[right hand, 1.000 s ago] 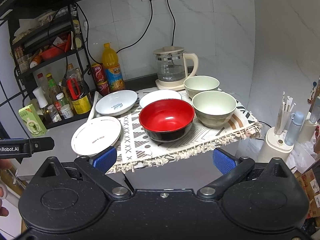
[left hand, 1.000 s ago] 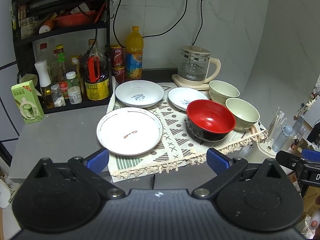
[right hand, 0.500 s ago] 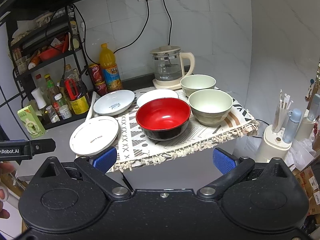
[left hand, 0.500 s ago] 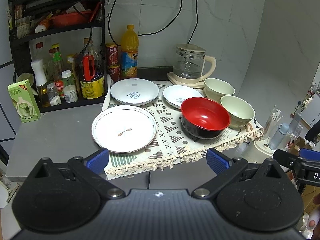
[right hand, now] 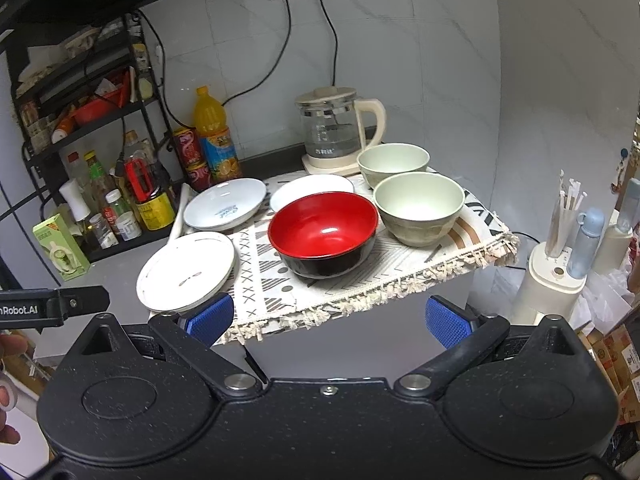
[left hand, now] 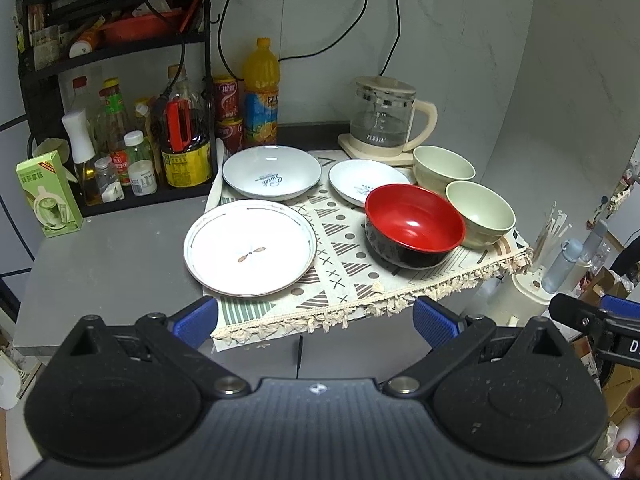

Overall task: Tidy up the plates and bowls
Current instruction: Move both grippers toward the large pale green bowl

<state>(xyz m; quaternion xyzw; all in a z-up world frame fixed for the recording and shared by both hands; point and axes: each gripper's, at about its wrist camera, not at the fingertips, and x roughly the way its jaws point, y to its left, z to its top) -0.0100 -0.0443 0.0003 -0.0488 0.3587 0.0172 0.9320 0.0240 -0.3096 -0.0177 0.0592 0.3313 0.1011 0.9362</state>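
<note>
Red bowl (right hand: 323, 227) on patterned cloth (right hand: 276, 280); both grippers spread, empty.

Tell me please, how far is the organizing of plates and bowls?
Nothing looks done. The three plates, including the large plate, lie separately on the cloth. The red bowl and two green bowls stand unstacked. Both the left gripper and right gripper are open, holding nothing. All stacking remains.

glossy red bowl (right hand: 323, 226), fringed woven cloth (right hand: 360, 284)

Red bowl (right hand: 323, 227) hides small plate (right hand: 310, 189) front; labels unreadable.
</note>
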